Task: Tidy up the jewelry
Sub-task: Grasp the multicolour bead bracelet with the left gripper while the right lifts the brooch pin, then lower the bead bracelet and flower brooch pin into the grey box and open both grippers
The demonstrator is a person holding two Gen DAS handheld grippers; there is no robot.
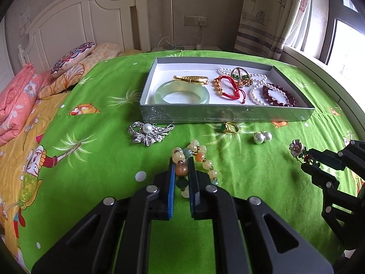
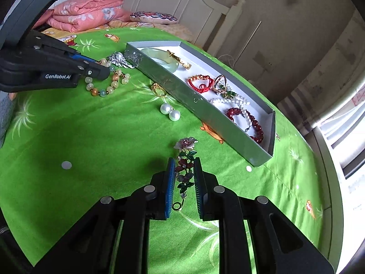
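On the green bedsheet lies a bracelet of pale, orange and green beads (image 1: 200,156), also in the right wrist view (image 2: 114,77). My left gripper (image 1: 182,169) is shut on it, with a brown bead pinched between the blue pads; from the side its tip (image 2: 106,69) sits on the bracelet. My right gripper (image 2: 184,169) is shut on an enamel flower brooch (image 2: 185,153), whose pink flower head sticks out past the fingertips. In the left wrist view the right gripper (image 1: 305,159) is at the right edge, the flower brooch (image 1: 296,147) in its tips.
A shallow grey box (image 1: 228,115) beyond both grippers holds a jade bangle (image 1: 181,93), a gold piece, a red cord bracelet, pearls and dark red beads. Loose on the sheet: a silver bow brooch (image 1: 149,133), a gold ring (image 1: 230,127), two pearl earrings (image 1: 262,137). Pillows and a folded quilt lie left.
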